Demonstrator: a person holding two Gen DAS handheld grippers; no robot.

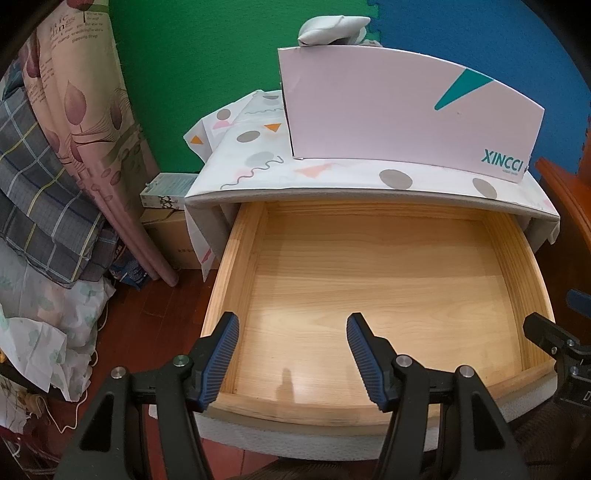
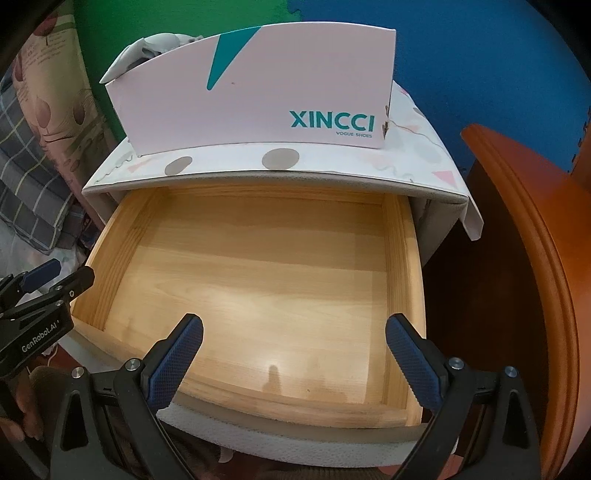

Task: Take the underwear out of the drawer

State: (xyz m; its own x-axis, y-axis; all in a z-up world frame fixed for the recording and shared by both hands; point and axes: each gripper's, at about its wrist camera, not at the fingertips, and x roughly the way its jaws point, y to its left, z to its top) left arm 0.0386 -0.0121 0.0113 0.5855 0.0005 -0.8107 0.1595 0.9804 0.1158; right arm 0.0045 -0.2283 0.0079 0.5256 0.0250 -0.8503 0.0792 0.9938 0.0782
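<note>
The wooden drawer (image 1: 369, 295) is pulled out and holds nothing; it also shows in the right wrist view (image 2: 258, 280). Grey underwear (image 1: 332, 29) lies in the pink XINCCI shoebox (image 1: 406, 118) on top of the cabinet, and shows in the right wrist view (image 2: 155, 48) at the box's (image 2: 258, 96) left end. My left gripper (image 1: 291, 325) is open above the drawer's front left part. My right gripper (image 2: 293, 328) is open above the drawer's front edge. Both are empty.
The cabinet top has a patterned cover (image 1: 258, 162). Folded bedding and curtains (image 1: 55, 166) and cardboard boxes (image 1: 166, 206) stand on the left. An orange wooden furniture edge (image 2: 524, 258) is close on the right. The other gripper shows at each view's side (image 2: 37, 295).
</note>
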